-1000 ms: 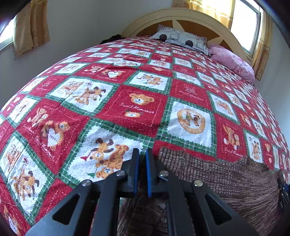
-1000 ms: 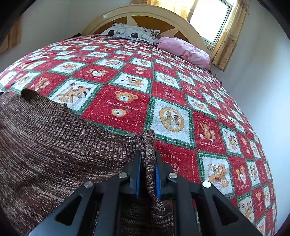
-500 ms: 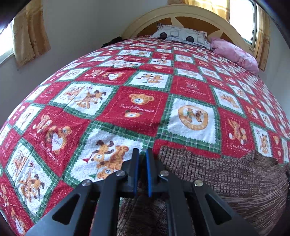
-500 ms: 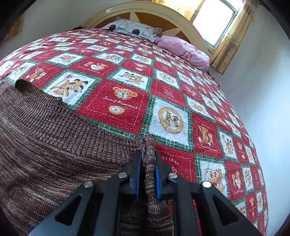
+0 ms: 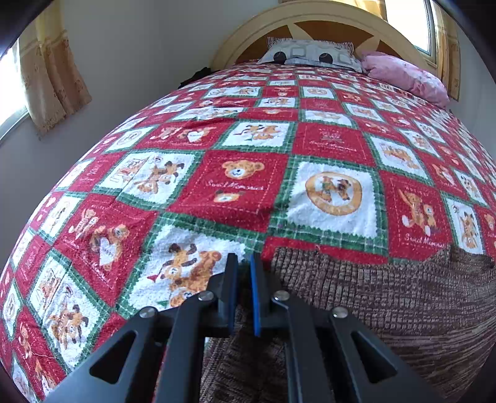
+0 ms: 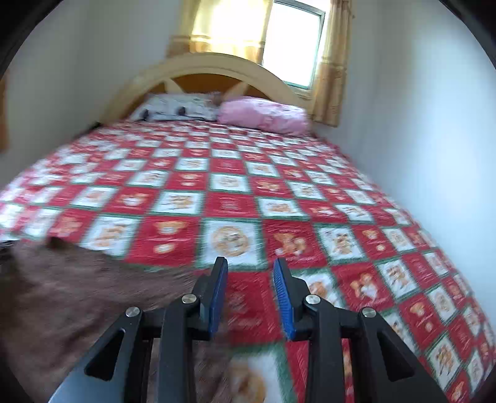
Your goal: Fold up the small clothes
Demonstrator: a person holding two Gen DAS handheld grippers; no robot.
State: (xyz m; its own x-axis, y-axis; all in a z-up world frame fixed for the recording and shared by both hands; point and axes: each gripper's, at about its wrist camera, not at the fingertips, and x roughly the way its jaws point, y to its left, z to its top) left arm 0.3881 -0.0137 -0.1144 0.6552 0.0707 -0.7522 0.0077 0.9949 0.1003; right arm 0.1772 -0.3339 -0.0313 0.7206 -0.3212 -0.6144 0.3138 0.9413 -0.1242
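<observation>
A brown knitted garment (image 5: 387, 294) lies flat on the red patchwork quilt (image 5: 245, 179) at the near end of the bed. My left gripper (image 5: 243, 272) is shut with its jaws nearly touching, at the garment's left edge; cloth reaches under it, but none shows between the pads. In the blurred right wrist view the garment (image 6: 77, 288) lies to the left. My right gripper (image 6: 250, 272) is open and empty above the quilt (image 6: 279, 201), just past the garment's right edge.
A wooden headboard (image 5: 325, 21), a grey patterned pillow (image 5: 310, 54) and a pink pillow (image 5: 406, 76) are at the far end. A white wall (image 6: 434, 124) runs along the bed's right side. Curtained windows (image 6: 294, 40) stand behind the headboard.
My right gripper has opened, let go of the garment's corner and lifted away from it. My left gripper stays shut in the same place.
</observation>
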